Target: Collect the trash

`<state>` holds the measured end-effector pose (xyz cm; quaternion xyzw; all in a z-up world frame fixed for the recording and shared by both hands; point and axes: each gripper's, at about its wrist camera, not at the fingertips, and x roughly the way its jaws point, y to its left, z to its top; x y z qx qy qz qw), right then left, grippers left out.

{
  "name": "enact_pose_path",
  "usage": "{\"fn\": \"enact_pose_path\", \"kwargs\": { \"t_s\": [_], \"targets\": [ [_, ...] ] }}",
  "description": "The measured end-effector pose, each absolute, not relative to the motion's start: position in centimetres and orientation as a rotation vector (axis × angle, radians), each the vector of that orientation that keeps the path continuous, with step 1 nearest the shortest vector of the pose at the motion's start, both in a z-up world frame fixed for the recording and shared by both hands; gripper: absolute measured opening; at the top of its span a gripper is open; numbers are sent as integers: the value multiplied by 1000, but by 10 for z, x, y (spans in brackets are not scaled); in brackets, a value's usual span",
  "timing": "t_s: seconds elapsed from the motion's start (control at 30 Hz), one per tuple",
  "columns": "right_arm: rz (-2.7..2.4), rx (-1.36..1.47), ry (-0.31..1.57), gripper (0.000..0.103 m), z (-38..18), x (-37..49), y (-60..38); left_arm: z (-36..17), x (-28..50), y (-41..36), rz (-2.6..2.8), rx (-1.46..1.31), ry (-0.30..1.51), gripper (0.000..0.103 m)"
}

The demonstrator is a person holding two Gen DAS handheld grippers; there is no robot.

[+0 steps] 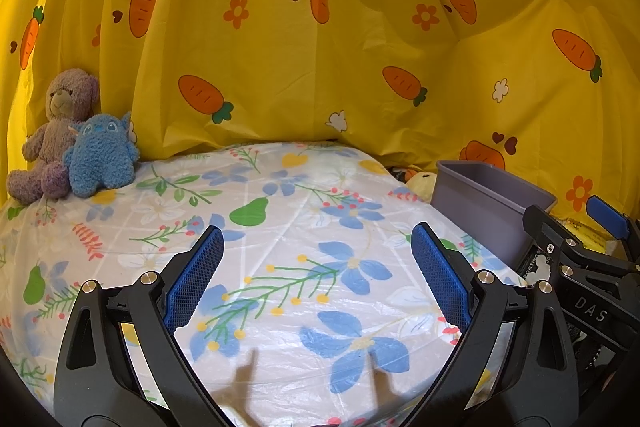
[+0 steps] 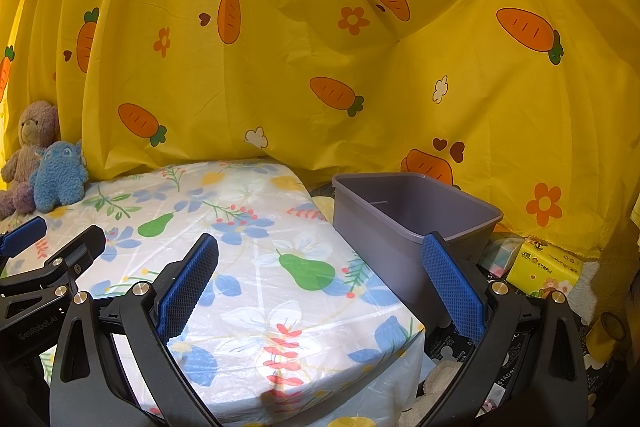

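Ahead of both grippers: a table [image 1: 304,195] under a floral plastic cover, yellow carrot-print curtain [image 1: 320,47] hanging right behind it. Left gripper [image 1: 318,277] sits low over the tabletop, jaws spread wide, nothing between the blue pads, their shadows on the cover just below. Right gripper [image 2: 320,287] is just as wide apart and empty, hovering over the table's near right corner, with its right finger [image 2: 452,291] overlapping the grey bin [image 2: 400,227] in view. The bin is ahead and to the right of the right gripper, just beside the table's right edge and off the tabletop, upright, open top; the part of its inside that shows is bare. From the left wrist view the same bin is far right, partly hidden behind the right gripper's body. No loose trash visible on the cover in either view. Far left of both grippers, at the table's back corner against the curtain: a purple teddy bear [image 1: 56,135] and a blue plush toy [image 1: 100,155], touching each other. Right of the bin, low down: a yellow tissue pack [image 2: 548,267] and some clutter too small to identify. Something yellow and soft [image 1: 420,183] sits behind the bin's left side; cannot tell what.
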<state>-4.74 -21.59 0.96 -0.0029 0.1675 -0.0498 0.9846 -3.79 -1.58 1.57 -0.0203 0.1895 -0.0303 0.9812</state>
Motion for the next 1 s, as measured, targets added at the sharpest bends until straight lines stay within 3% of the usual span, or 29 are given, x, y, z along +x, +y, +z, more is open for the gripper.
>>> {"fn": "enact_pose_path", "kwargs": {
  "t_s": [1.0],
  "targets": [
    [-101,-4,336,98,9,-45,-216,11,-33,-19,-68,-34,389,94]
  ]
}}
